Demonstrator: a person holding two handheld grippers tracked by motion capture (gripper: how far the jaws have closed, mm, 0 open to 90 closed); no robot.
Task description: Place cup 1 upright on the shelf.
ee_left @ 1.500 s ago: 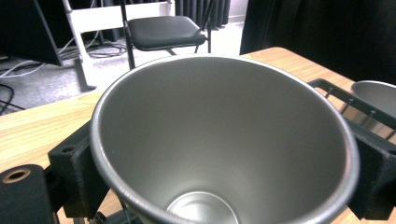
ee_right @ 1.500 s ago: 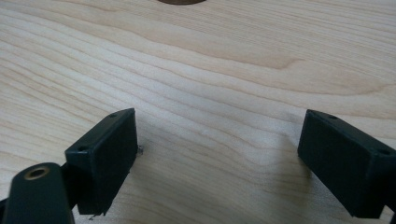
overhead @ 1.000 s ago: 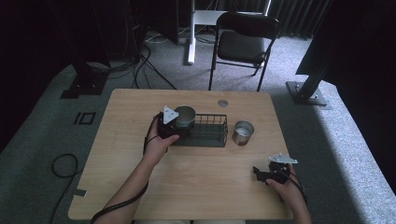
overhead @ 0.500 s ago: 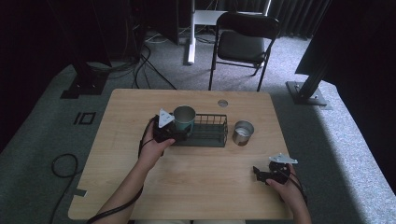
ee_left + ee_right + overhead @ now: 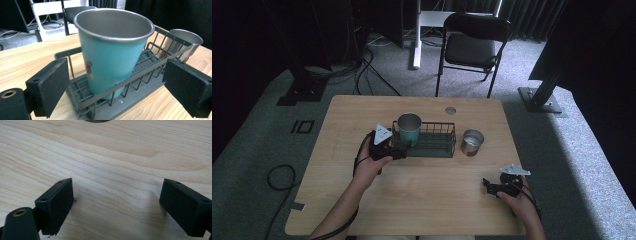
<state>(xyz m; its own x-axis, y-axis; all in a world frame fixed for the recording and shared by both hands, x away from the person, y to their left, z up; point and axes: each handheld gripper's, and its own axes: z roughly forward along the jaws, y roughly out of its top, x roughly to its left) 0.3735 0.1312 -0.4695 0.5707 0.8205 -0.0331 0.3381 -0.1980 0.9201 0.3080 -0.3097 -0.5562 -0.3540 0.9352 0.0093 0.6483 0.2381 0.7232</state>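
A teal metal cup stands upright in the left end of a dark wire basket at the table's middle. In the left gripper view the cup sits just beyond my left gripper, whose jaws stand open on either side of it and clear of it, at the basket's near end. From above, the left gripper is at the basket's left end. A bare steel cup stands right of the basket. My right gripper rests open over bare wood near the front right.
The wooden table has a round grommet hole behind the basket. A folding chair stands beyond the far edge. Cables lie on the floor at the left.
My left gripper has drawn back a little from the teal cup towards the person. The cup stays upright in the basket. The right gripper has not moved.
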